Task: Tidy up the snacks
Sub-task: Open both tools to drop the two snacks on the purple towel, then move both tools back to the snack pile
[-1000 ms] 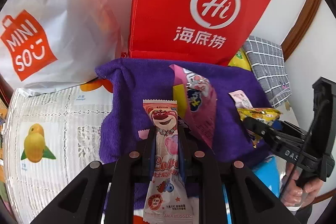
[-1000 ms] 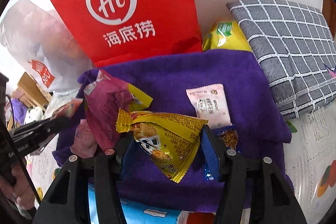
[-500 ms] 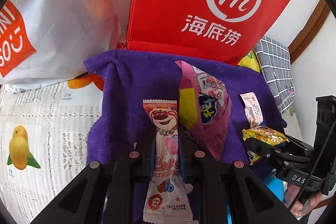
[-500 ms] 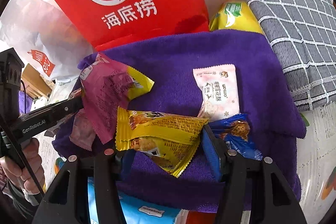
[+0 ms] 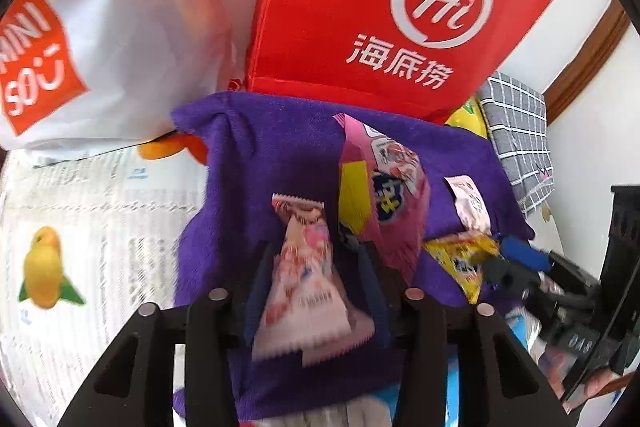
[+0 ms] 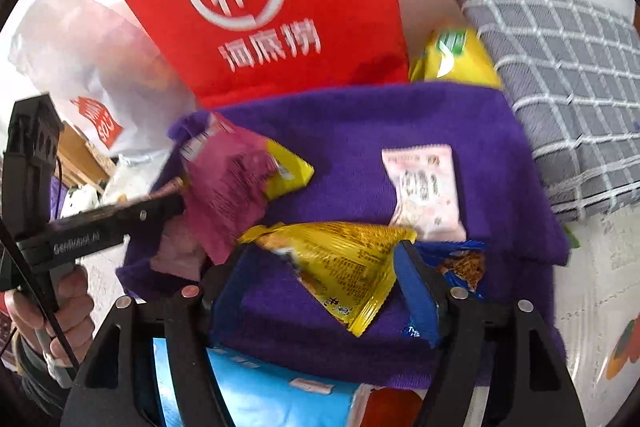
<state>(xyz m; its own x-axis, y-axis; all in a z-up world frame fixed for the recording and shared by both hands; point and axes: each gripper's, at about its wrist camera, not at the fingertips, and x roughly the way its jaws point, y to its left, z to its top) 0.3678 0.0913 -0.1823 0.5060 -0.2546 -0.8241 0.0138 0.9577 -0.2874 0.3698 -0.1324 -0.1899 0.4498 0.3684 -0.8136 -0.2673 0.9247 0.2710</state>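
Snack packets lie on a purple towel (image 5: 276, 139), also in the right wrist view (image 6: 400, 123). My left gripper (image 5: 316, 267) is open; a pink-and-white candy packet (image 5: 304, 279) lies loose and blurred between its fingers. A large pink packet (image 5: 384, 195) lies just to its right, also in the right wrist view (image 6: 228, 195). My right gripper (image 6: 324, 267) is open around a yellow packet (image 6: 340, 263) that rests on the towel. A pale pink packet (image 6: 424, 187) and a blue packet (image 6: 460, 263) lie to the right.
A red bag (image 5: 380, 7) stands behind the towel, a white Miniso bag (image 5: 100, 39) at its left. A grey checked cushion (image 6: 568, 91) and a yellow bag (image 6: 452, 59) sit at the right. A light blue pack (image 6: 260, 387) lies at the near edge.
My left gripper opened and the candy packet slipped loose and tilted. My right gripper opened wider, leaving the yellow packet on the towel. Both moved slightly.
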